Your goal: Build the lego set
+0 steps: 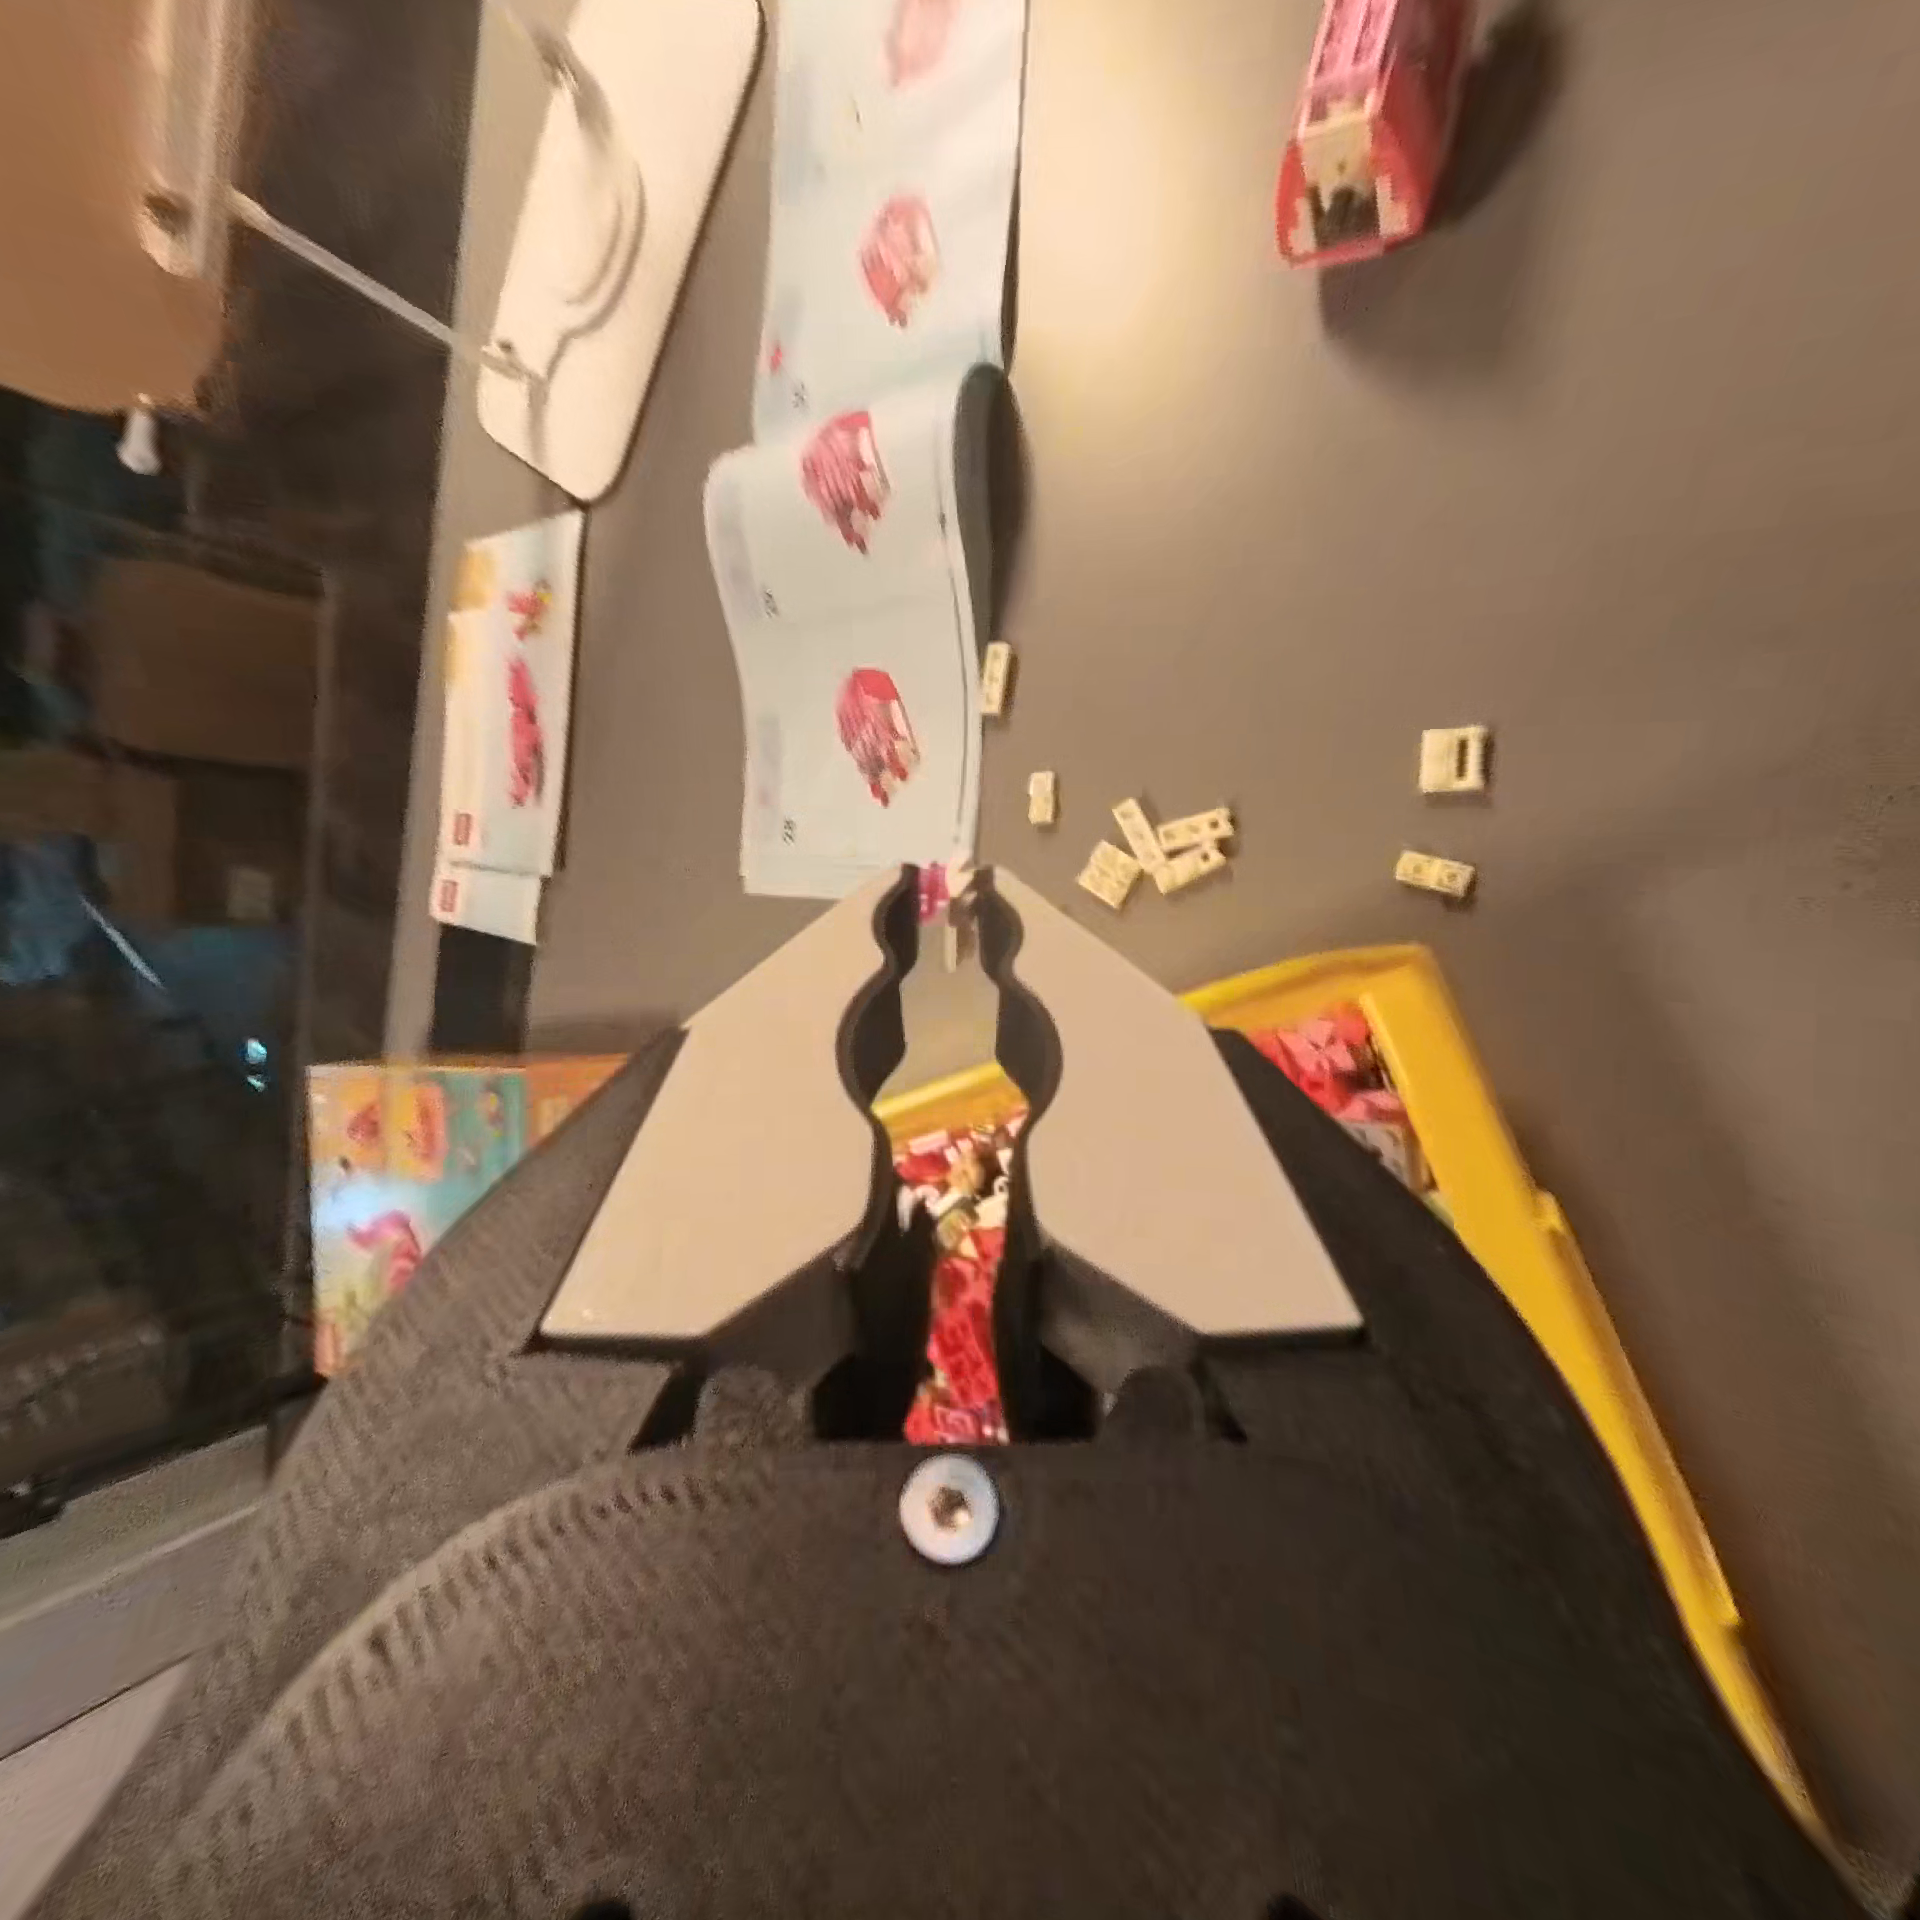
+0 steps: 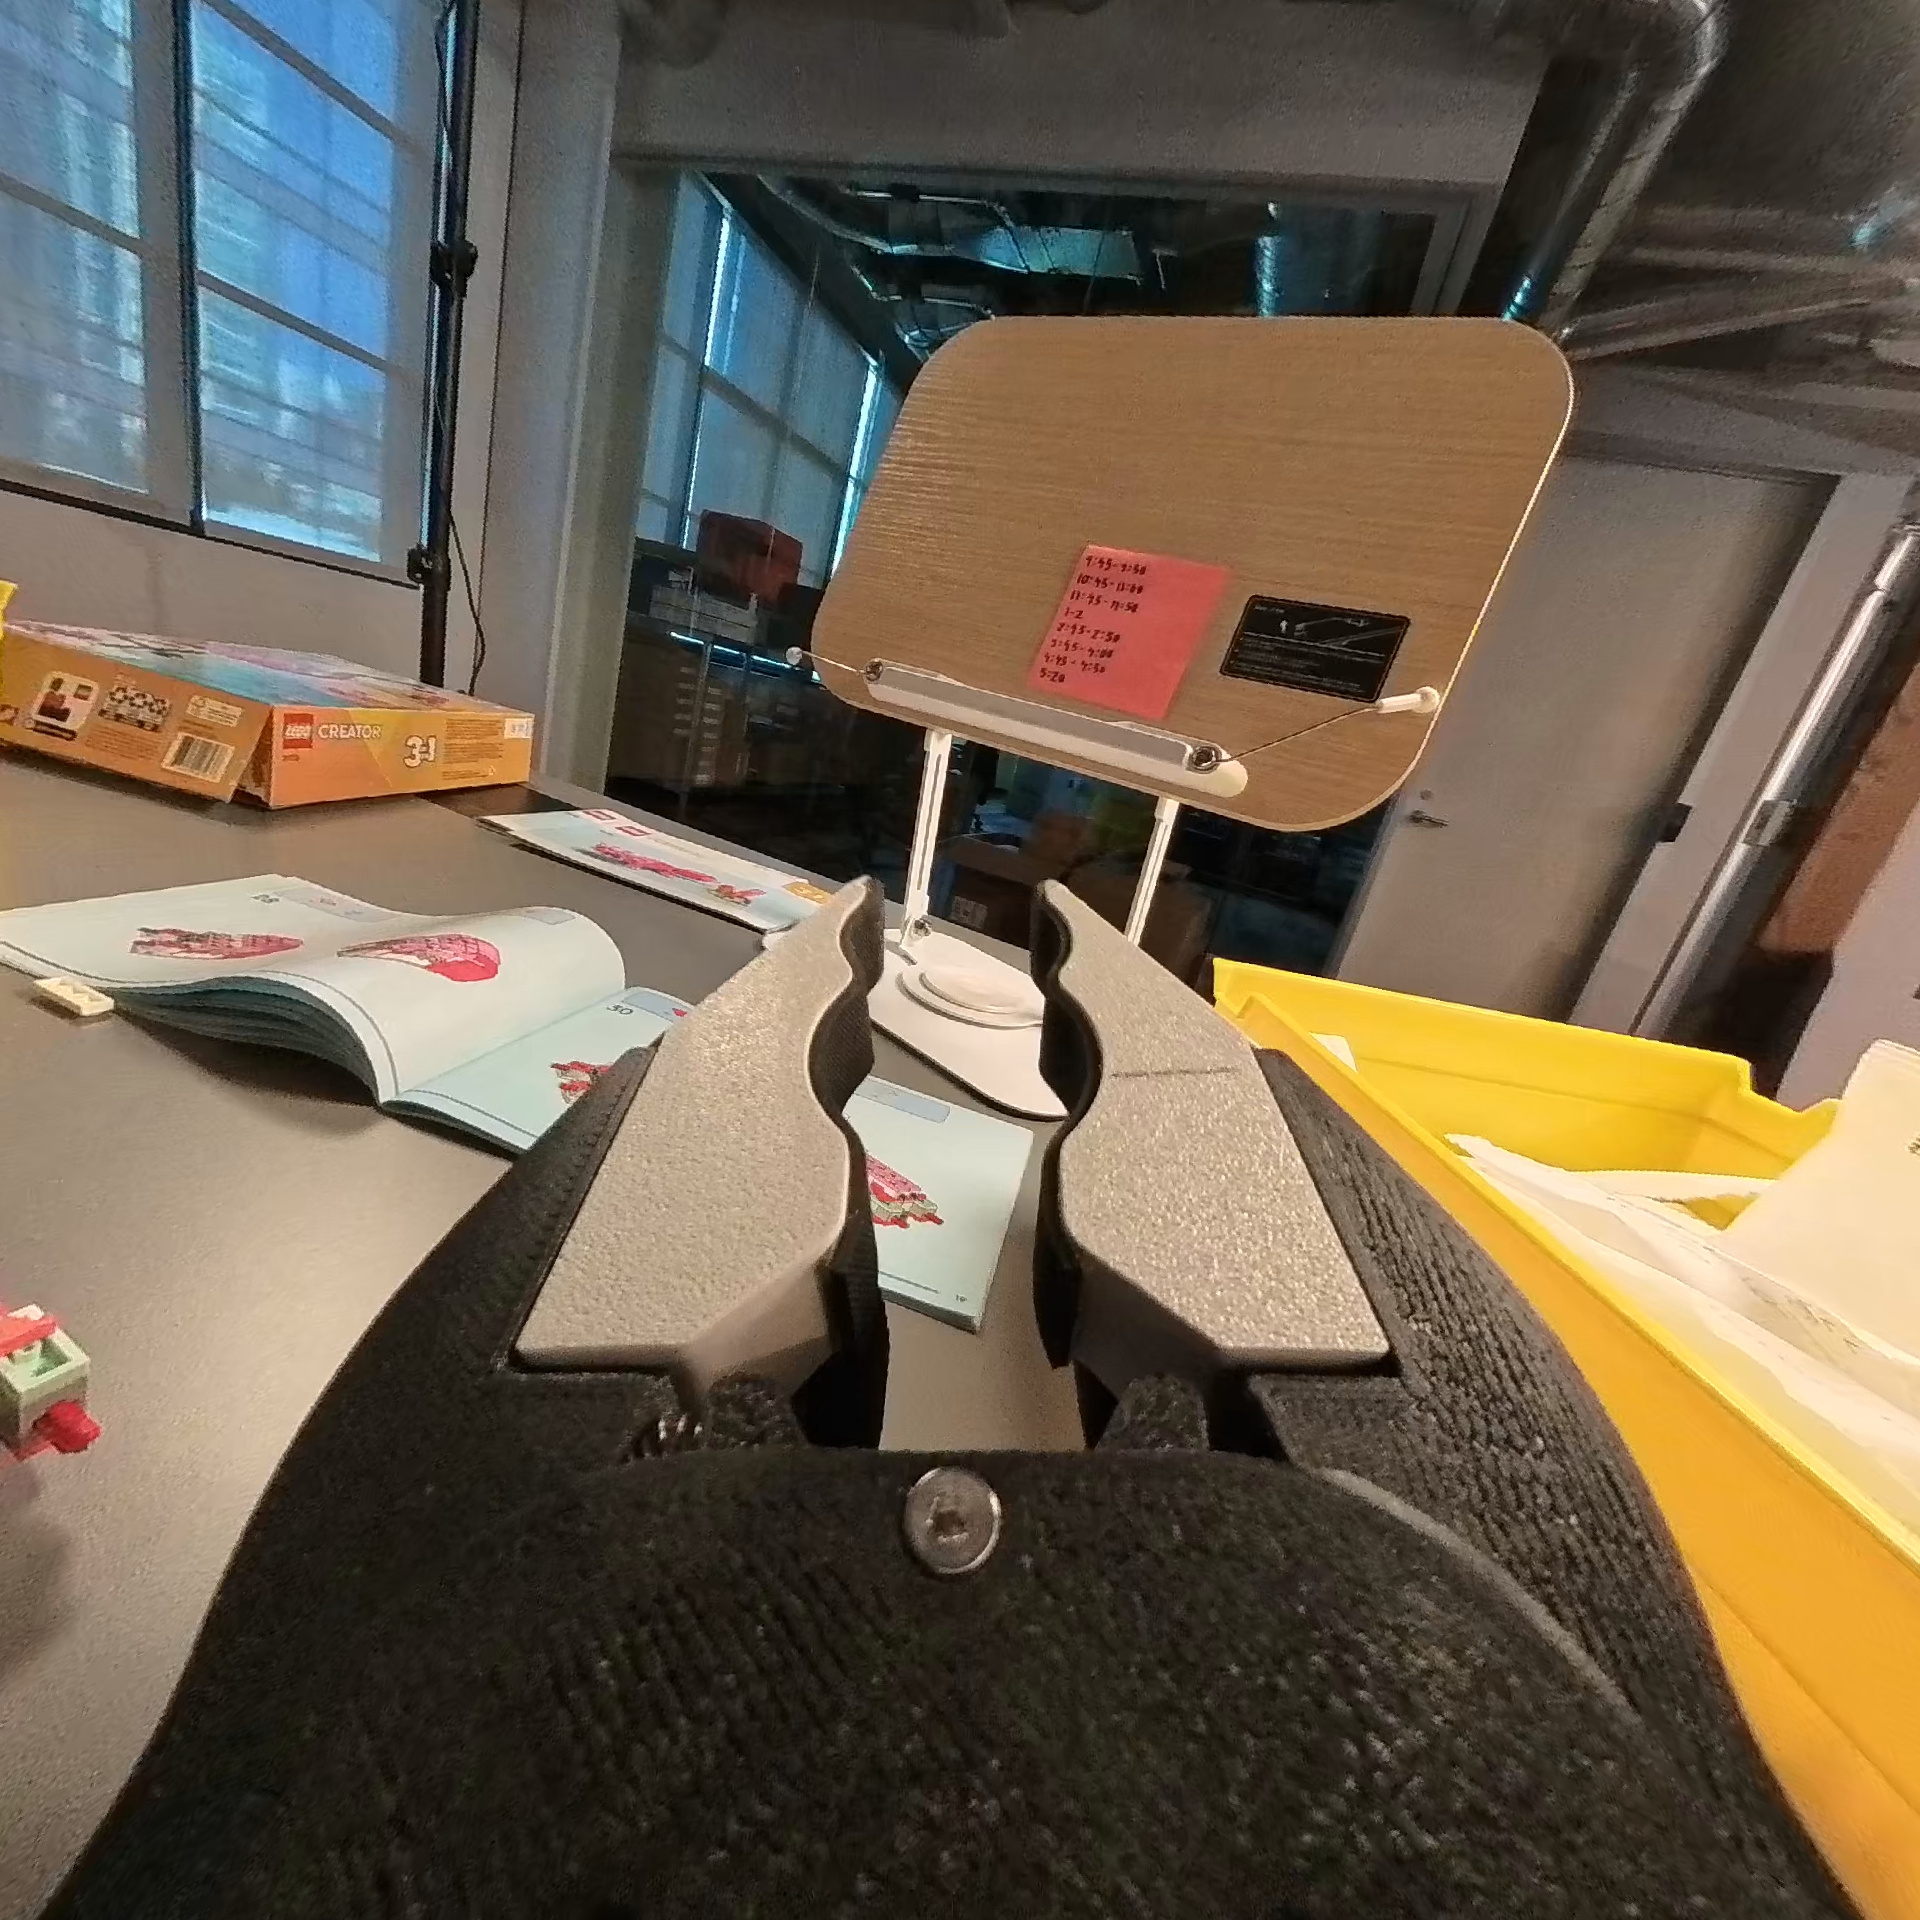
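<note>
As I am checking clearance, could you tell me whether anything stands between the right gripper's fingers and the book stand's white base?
Nothing visible does. The right gripper, fingers apart and empty, looks straight at the white base. The open instruction booklet lies flat, below and left; the yellow bin sits to the right.

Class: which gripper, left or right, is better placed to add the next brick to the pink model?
Probably left: its gripper already pinches small pink and white bricks. The right gripper is open, empty.
</note>
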A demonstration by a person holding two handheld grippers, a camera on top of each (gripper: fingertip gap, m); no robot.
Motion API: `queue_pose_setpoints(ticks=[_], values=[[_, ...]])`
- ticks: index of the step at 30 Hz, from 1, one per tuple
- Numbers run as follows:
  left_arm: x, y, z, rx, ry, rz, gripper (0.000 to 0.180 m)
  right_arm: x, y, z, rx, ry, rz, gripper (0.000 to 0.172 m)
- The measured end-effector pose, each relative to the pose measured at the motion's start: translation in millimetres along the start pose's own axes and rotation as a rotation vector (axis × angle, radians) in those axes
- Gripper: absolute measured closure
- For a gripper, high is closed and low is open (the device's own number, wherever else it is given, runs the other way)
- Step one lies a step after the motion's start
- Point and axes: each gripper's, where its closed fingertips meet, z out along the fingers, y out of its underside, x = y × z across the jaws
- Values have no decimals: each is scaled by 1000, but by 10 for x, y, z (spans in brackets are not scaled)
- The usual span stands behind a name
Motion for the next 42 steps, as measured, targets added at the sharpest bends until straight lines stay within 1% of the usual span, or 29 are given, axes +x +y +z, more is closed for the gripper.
queue_pose_setpoints(ticks=[1,3,4,5,7,9,11,12,13,14,16,19,23,24,28,33,39,42], values=[[23,13,-22,13,12,-10,170,2,-1,4,1,-1,3,146],[78,-53,-62,47,50,-39,170,-2,5,20,0,-4,8,146],[121,-120,-46,60,83,-66,170,-10,11,28,-2,-7,7,146],[211,-222,6,75,147,-113,170,-24,15,36,-4,-13,4,146],[470,-451,195,73,304,-208,170,-57,20,41,-8,-26,-10,146],[790,-682,424,54,455,-265,170,-84,17,33,-8,-35,-23,146],[1076,-776,665,-13,563,-254,170,-89,13,19,-8,-36,-30,146],[1158,-732,789,-76,570,-221,170,-82,8,11,-7,-34,-28,146],[1168,-618,900,-170,533,-170,170,-73,5,2,-6,-31,-27,146],[1168,-564,959,-222,509,-122,170,-63,2,-6,-5,-27,-26,146],[1197,-590,984,-239,523,-102,170,-40,-4,-14,-2,-20,-20,146],[1202,-653,974,-227,550,-130,166,-37,6,-4,-5,-22,-13,146],[1261,-568,981,-292,572,-174,137,-69,2,-2,-5,-32,-27,146],[1279,-549,976,-297,569,-180,135,-73,-1,-4,-4,-33,-29,146],[1318,-553,929,-273,519,-242,137,-73,-2,-1,-3,-33,-26,146],[1418,-577,872,-226,498,-326,138,-81,-3,0,-2,-35,-27,146],[1463,-532,929,-259,458,-496,145,-89,-2,5,-2,-38,-30,146],[1448,-472,951,-288,408,-520,151,-89,1,6,-3,-38,-29,146]])
